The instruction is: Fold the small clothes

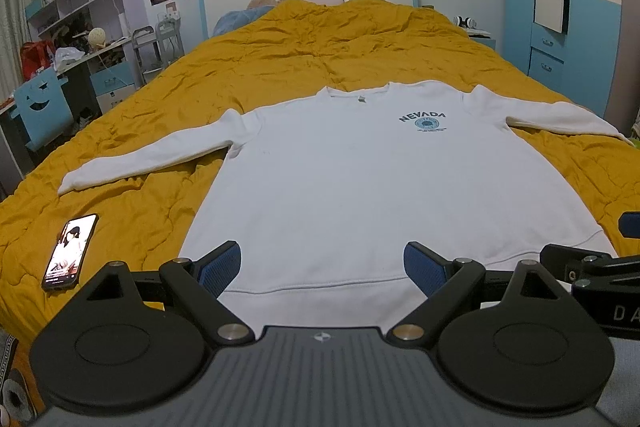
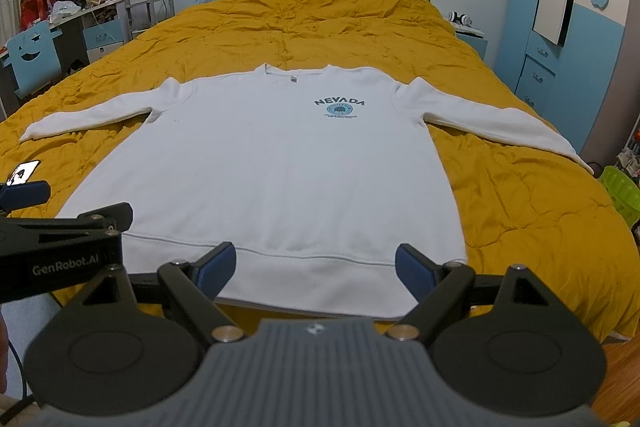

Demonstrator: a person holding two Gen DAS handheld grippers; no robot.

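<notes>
The white sweatshirt (image 1: 340, 187) lies flat, print up, sleeves spread on the yellow quilt (image 1: 320, 43), ready for folding. Left gripper (image 1: 322, 267) and right gripper (image 2: 310, 267) hover at its hem, jaws spread, likely to grasp it.

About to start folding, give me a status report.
Left gripper and right gripper open, empty, at the hem. White sweatshirt flat, sleeves spread. Phone beside left sleeve.

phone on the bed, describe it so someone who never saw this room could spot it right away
Start at the big bed with the mustard quilt, where a white sweatshirt lies spread flat. Below the cuff of its left-hand sleeve, near the quilt's edge, lies the phone. It is the only dark, slim slab on the quilt, screen lit and facing up.
</notes>
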